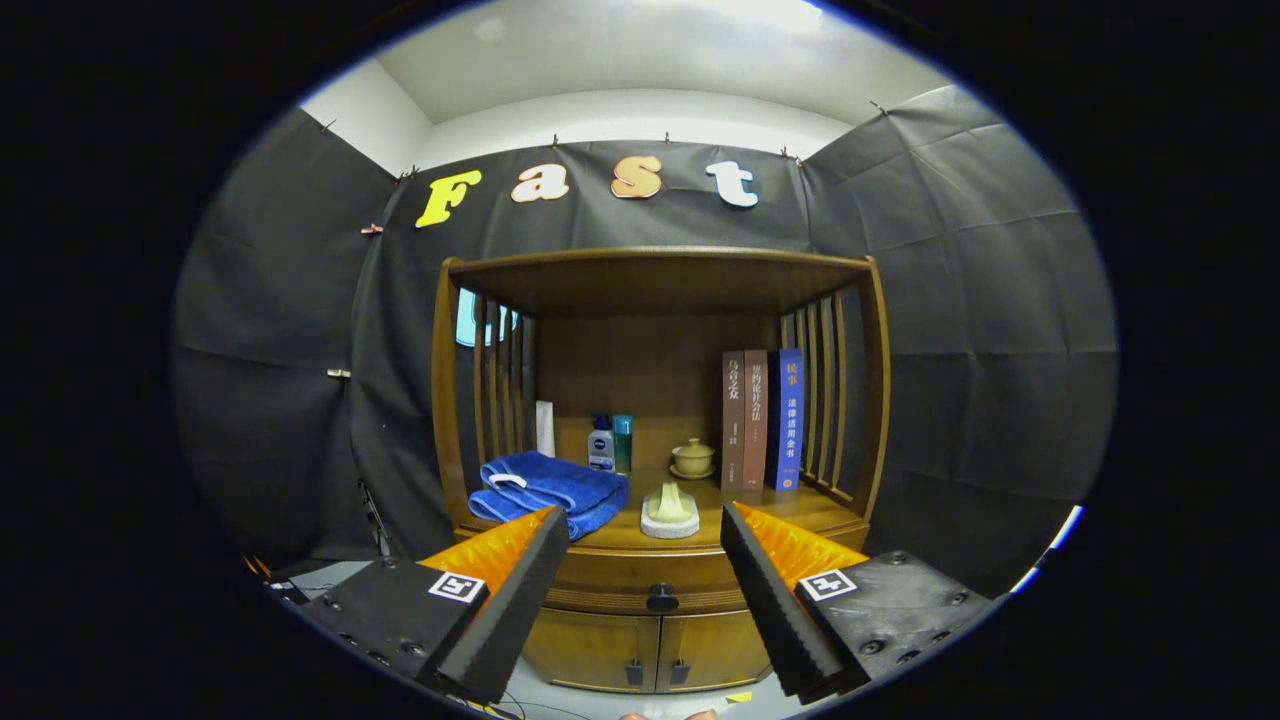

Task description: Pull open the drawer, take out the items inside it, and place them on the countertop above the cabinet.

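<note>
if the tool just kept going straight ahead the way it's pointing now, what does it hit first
Probably the drawer front of the cabinet, near its dark knob, which sits between the open tool's fingers. Nothing stands in between. Depth is unclear, so it could meet the countertop edge instead.

Brown book [733,420] spine showing 乌合之众; blue book [787,420] spine showing 民事, 法律适用全书; square coded markers [457,586] sitting on gripper [641,510], fingers spreading apart.
</note>
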Available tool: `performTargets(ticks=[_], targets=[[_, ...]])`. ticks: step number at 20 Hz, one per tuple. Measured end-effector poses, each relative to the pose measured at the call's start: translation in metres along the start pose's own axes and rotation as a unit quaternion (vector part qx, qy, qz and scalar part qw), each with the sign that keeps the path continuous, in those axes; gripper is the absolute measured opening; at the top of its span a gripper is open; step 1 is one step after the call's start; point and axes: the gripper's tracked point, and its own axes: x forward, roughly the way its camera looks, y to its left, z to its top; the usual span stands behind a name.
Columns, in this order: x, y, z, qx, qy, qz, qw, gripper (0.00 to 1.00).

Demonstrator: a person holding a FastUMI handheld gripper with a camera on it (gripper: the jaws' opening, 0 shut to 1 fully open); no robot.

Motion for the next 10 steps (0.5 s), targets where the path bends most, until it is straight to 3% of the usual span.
performTargets(ticks=[10], targets=[[-0.018, 0.001, 0.03, 0.002, -0.006, 0.008, 1.0, 0.98]])
